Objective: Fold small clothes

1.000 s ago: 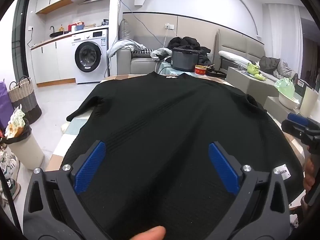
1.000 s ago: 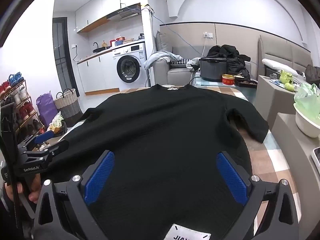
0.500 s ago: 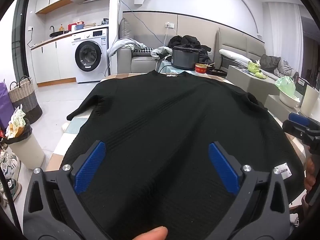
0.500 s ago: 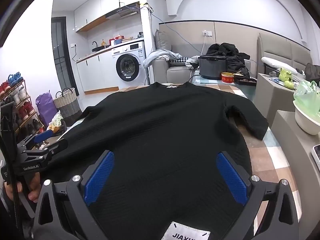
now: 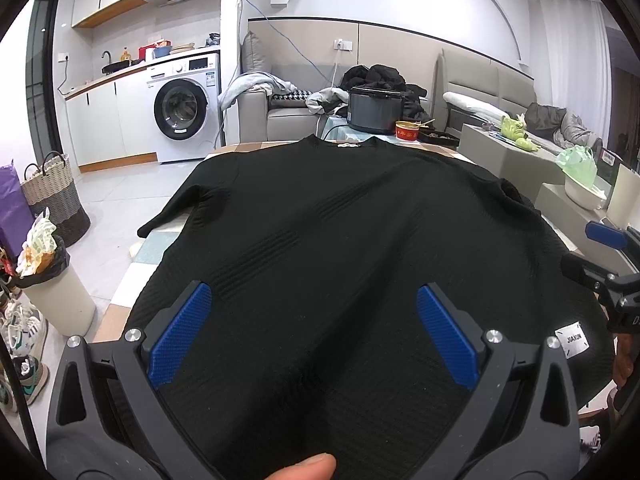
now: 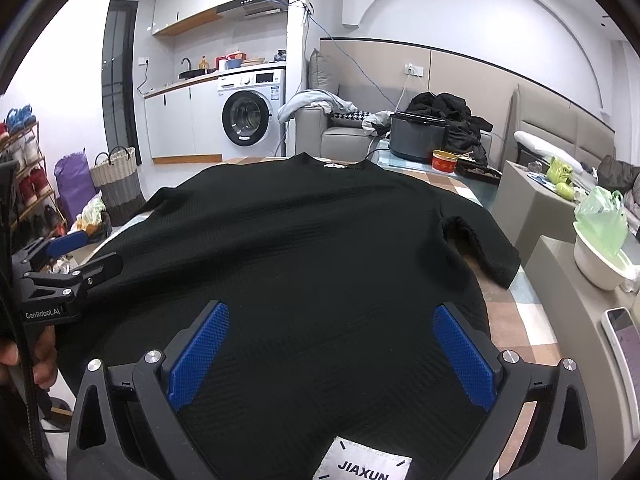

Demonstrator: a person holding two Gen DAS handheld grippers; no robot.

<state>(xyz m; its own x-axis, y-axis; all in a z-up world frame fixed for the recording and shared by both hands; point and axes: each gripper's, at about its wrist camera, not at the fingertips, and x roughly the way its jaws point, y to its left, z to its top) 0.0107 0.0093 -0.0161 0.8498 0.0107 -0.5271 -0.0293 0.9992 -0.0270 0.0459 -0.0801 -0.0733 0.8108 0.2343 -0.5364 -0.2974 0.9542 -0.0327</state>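
A black short-sleeved knit top [image 5: 340, 240] lies spread flat on the table, collar at the far end, hem nearest me; it also fills the right wrist view [image 6: 312, 256]. A white label reading JIAXUN [image 6: 366, 466] sits at the hem on the right. My left gripper [image 5: 314, 316] is open above the hem's left part. My right gripper [image 6: 330, 336] is open above the hem's right part, over the label. Each gripper shows at the other view's edge: the right one [image 5: 600, 256], the left one [image 6: 68, 264].
A grey rice cooker [image 5: 374, 110] and red bowl [image 5: 406, 130] stand past the collar. A white bowl with a green bag [image 6: 602, 252] and a phone [image 6: 624, 340] lie on the side unit to the right. A bin [image 5: 52, 280] and baskets stand on the floor left.
Both grippers have drifted slightly nearer over the hem, so the label shows more fully. The top has not moved and both stay open.
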